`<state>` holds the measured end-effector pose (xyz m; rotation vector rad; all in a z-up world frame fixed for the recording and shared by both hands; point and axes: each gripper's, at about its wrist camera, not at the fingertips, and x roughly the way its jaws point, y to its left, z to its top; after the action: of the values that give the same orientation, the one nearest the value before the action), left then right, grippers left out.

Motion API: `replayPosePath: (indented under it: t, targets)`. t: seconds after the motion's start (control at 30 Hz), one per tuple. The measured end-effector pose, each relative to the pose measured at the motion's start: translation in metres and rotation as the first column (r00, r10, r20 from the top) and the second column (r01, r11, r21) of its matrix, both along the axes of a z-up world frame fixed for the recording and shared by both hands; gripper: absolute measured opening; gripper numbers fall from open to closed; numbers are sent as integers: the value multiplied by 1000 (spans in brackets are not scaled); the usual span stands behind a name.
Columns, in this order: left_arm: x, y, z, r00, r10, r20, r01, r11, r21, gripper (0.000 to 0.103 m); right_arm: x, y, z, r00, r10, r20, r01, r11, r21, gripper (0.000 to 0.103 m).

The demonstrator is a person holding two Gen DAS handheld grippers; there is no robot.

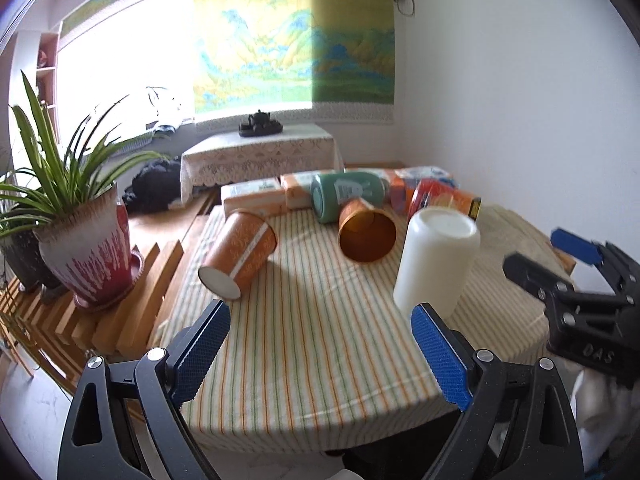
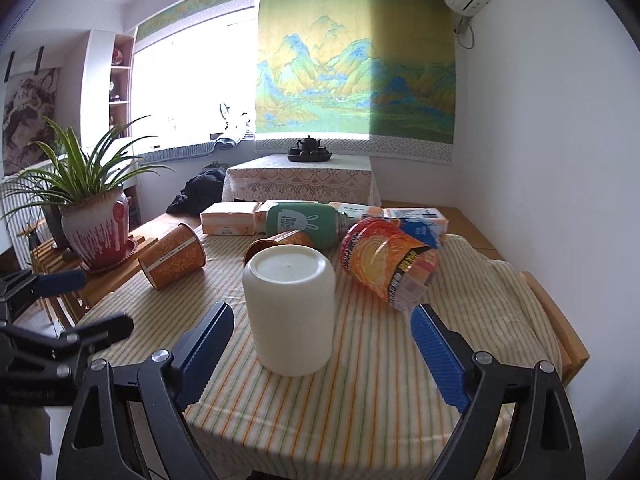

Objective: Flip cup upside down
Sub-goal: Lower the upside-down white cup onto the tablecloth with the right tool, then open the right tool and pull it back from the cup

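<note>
A white cup stands upside down, base up, on the striped tablecloth. It also shows in the left wrist view, right of centre. My right gripper is open and empty, its blue pads either side of the cup and a little nearer the camera, not touching it. My left gripper is open and empty over the cloth, left of the cup. The right gripper also shows in the left wrist view at the right edge.
Two orange paper cups lie on their sides behind the white cup. A green bottle, tissue packs and an orange snack tub lie at the back. A potted plant stands on a slatted stand at left.
</note>
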<state>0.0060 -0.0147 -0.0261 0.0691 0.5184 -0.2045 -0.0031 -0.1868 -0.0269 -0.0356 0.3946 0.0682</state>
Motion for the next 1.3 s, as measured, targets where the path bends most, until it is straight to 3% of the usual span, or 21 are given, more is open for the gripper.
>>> replayPosePath:
  t: [0.27, 0.67, 0.93, 1.3]
  targets:
    - [-17, -1, 24, 989, 53, 140, -46, 998, -48, 99, -25, -18, 7, 998, -60, 20, 59, 998, 38, 88]
    - [-44, 4, 45, 959, 109, 263, -96, 993, -65, 102, -52, -37, 21, 980, -171, 105, 163, 984, 79, 94]
    - [-55, 2, 42, 955, 119, 270, -103, 992, -69, 102, -60, -38, 22, 970, -202, 138, 190, 977, 96, 101]
    - [-56, 0, 39, 958, 116, 261, -99, 992, -78, 102, -62, -34, 21, 971, -191, 141, 179, 979, 92, 101]
